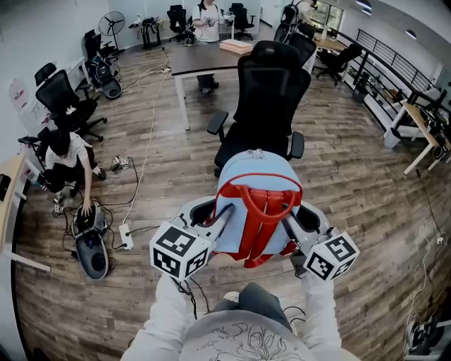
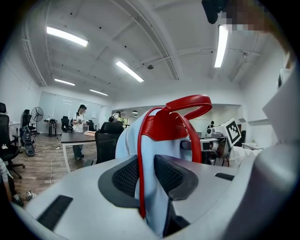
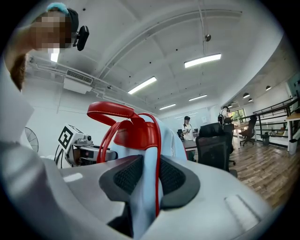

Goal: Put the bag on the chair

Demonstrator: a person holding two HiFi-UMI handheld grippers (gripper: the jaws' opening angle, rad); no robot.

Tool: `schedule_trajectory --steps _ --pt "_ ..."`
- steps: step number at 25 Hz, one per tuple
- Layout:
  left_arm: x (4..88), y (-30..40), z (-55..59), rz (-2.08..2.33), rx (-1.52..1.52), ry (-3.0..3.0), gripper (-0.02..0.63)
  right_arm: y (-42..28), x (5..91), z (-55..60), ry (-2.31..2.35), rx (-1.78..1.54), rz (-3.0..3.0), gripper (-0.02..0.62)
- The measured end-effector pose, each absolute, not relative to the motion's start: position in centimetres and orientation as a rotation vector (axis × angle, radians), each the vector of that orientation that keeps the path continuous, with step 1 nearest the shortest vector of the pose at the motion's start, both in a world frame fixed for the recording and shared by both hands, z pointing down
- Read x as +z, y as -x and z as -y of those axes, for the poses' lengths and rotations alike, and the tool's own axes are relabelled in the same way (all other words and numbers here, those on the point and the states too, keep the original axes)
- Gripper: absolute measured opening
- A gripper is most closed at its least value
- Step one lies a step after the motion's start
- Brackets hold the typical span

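Note:
A light blue backpack (image 1: 255,180) with red straps and a red top handle hangs in front of me, held up between both grippers. My left gripper (image 1: 224,217) is shut on the bag's left edge; in the left gripper view its pads (image 2: 125,177) pinch the blue fabric and a red strap of the bag (image 2: 132,140). On the right side my right gripper (image 1: 290,224) is shut on the bag (image 3: 168,140) in the same way, pads (image 3: 129,174) pressed on the cloth. The black office chair (image 1: 271,92) stands just beyond the bag, its seat hidden behind it.
Behind the chair stands a dark table (image 1: 204,60) with a person (image 1: 206,21) at its far side. At left a person (image 1: 67,158) crouches by gear and cables (image 1: 127,236) on the wooden floor. Several office chairs and desks (image 1: 419,120) line the room's edges.

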State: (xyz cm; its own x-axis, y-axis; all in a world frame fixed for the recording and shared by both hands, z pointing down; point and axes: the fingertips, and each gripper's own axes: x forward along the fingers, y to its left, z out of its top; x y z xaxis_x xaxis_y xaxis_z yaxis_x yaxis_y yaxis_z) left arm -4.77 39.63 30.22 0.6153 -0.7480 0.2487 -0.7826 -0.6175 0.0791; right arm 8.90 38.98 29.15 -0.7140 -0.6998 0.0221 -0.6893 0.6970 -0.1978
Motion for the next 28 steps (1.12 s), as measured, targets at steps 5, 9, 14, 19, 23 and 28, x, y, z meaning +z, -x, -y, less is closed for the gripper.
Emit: schedule_trajectory --steps 5,9,14,19,23,28 --pt "30.4 5.6 -38.7 1.271 0.305 -2.657 0.104 -8.1 29.5 -38.0 1.155 -0.333 -2.849 0.114" --pt "30.9 6.0 -36.7 1.265 0.311 -2.651 0.104 -7.7 30.1 -36.0 1.153 -0.356 -2.856 0.115" --pt "32.1 6.1 -32.4 1.272 0.314 -2.627 0.104 -7.5 31.2 -31.5 1.141 -0.383 -2.865 0.114" --pt "32.6 5.9 -26.4 1.296 0.305 -2.604 0.104 -7.8 31.7 -25.3 1.119 -0.389 -2.876 0.115" --pt "32.4 5.5 -20.7 1.326 0.304 -2.593 0.104 -8.2 31.6 -19.4 1.092 -0.378 -2.887 0.114" --pt "31.4 4.3 -13.2 1.365 0.294 -2.58 0.104 -9.3 30.6 -11.5 1.048 -0.365 -2.903 0.115"
